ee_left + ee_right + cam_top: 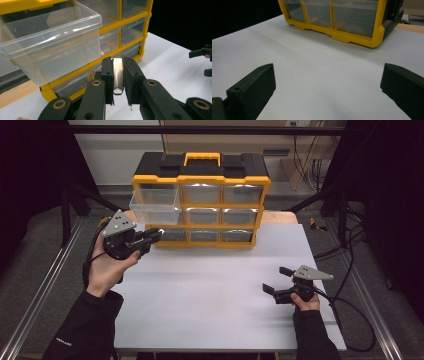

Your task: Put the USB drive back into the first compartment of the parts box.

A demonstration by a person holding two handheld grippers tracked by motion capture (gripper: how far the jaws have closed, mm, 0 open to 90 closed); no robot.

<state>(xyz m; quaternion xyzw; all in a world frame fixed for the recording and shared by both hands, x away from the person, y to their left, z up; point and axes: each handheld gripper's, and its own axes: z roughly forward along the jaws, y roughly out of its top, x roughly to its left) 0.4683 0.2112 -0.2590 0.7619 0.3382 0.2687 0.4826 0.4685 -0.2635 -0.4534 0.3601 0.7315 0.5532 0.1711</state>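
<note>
A yellow and black drawer cabinet [200,172] stands at the back of the white table [215,315]. Its top left clear drawer [154,205] is pulled out and looks empty [50,42]. My left gripper [154,236] hovers just below and in front of that drawer, shut on a small shiny metal piece [118,78] that stands upright between the jaws [118,63]. My right gripper [278,279] rests low over the table at the right, jaws wide open with nothing between them [328,80].
The cabinet's other clear drawers [222,215] are pushed in. A wooden strip [280,216] runs behind the white sheet. Cables [350,270] trail off the table's right side, and metal rails [45,285] flank it.
</note>
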